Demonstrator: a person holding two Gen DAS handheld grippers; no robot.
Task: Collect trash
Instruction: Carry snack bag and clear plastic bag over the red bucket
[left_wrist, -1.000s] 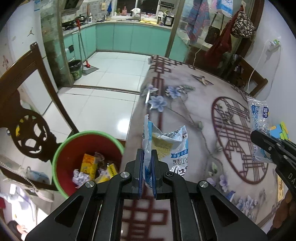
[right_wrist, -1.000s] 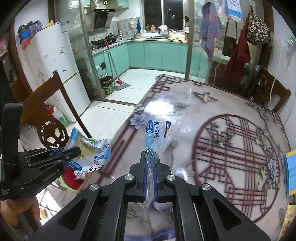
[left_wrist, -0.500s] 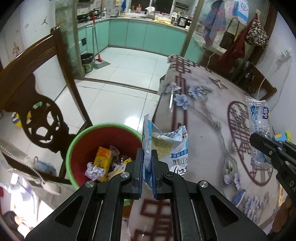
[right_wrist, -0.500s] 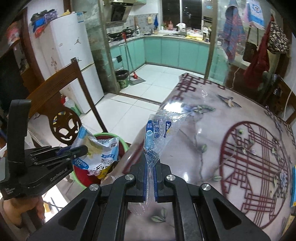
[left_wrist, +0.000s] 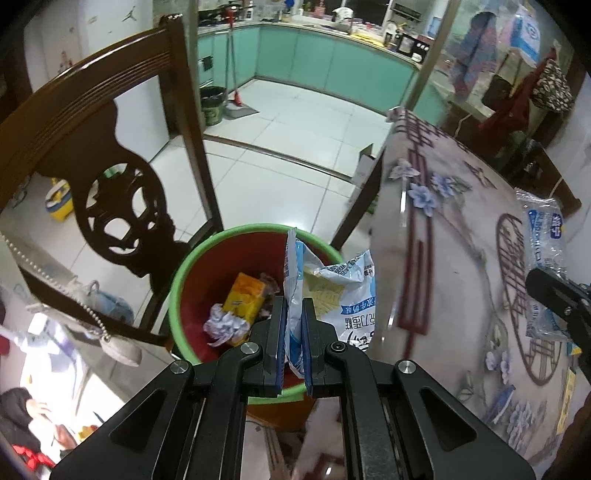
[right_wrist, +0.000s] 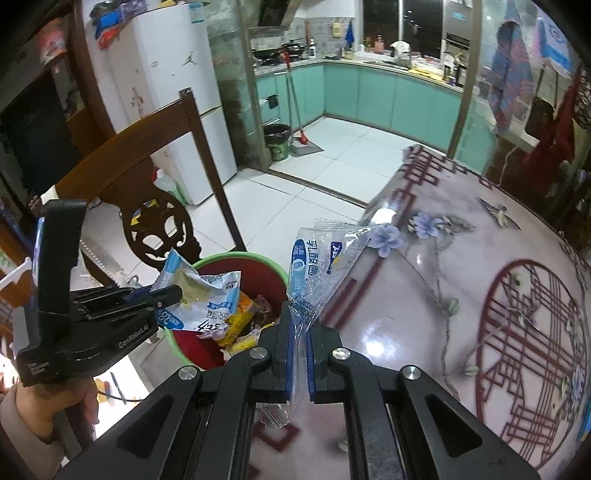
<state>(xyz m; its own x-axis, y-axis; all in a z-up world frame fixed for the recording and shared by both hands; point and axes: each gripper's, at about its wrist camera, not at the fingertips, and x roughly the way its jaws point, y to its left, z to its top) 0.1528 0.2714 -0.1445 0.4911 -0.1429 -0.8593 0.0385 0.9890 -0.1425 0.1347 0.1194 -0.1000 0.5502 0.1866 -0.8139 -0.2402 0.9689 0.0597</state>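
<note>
My left gripper is shut on a crumpled white and blue snack bag, which hangs over the red bin with a green rim. From the right wrist view that same left gripper holds the snack bag above the bin. My right gripper is shut on a clear plastic wrapper with blue print, held by the table's edge just right of the bin. The clear wrapper also shows at the right of the left wrist view.
A dark wooden chair stands close behind the bin. The table has a glossy floral cloth with a red round pattern. The bin holds a yellow packet and crumpled paper. A person's hand grips the left tool.
Both grippers have moved left off the table toward the bin, each keeping its load. The snack bag now hangs over the bin's opening; the chair looms closer.
</note>
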